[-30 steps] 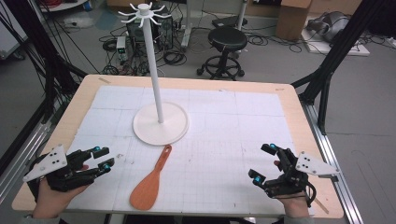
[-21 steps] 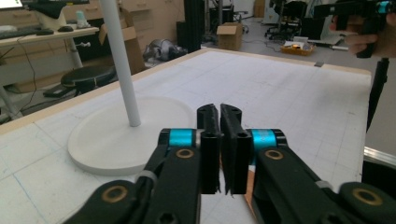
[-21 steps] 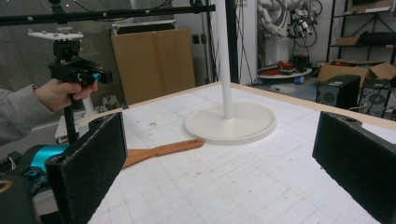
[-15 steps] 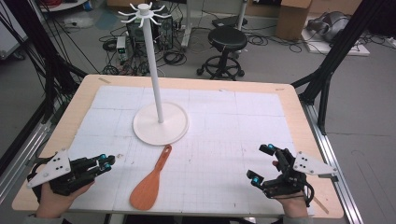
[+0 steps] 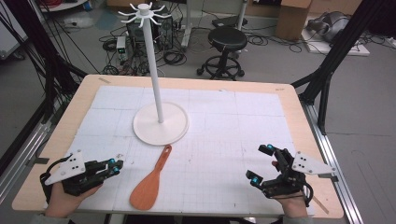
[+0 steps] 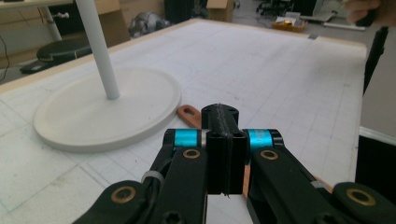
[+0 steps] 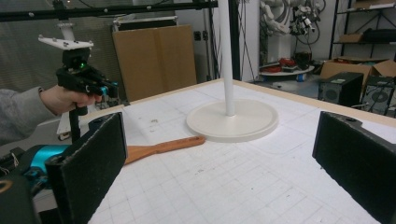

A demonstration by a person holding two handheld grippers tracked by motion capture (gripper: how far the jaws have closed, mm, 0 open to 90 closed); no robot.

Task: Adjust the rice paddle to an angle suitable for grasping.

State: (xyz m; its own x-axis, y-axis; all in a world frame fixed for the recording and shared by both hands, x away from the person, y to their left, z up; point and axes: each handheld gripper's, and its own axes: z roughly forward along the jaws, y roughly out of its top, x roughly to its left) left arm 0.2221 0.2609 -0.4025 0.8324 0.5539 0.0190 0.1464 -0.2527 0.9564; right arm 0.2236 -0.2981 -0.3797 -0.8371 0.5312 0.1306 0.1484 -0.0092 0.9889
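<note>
Two tongs wait at the near edge of the counter (image 5: 289,100), with a wooden spatula (image 5: 148,185) lying flat between them.

At the left, the left tongs (image 5: 113,164) have just been closing and now stand fully shut on nothing; the left gripper view shows the two black jaws pressed together, pointing toward the spatula's handle end and the white stand (image 5: 160,121) behind it. The spatula rests blade toward the person, its handle tip just short of the stand's round base, near the left tongs but not touched by them.

At the right, the right tongs (image 5: 261,164) stand wide open and empty, well apart from the spatula.

The likely job is to pick up the spatula and hang it by its handle hole on the hooks at the top of the stand. Risks from here: shut jaws cannot take the handle, so pushing in without reopening would only shove the spatula across the counter or against the base. A flat, thin handle may also slip or pivot in a shallow pinch. Knocking the tall pole could rock the stand.
</note>
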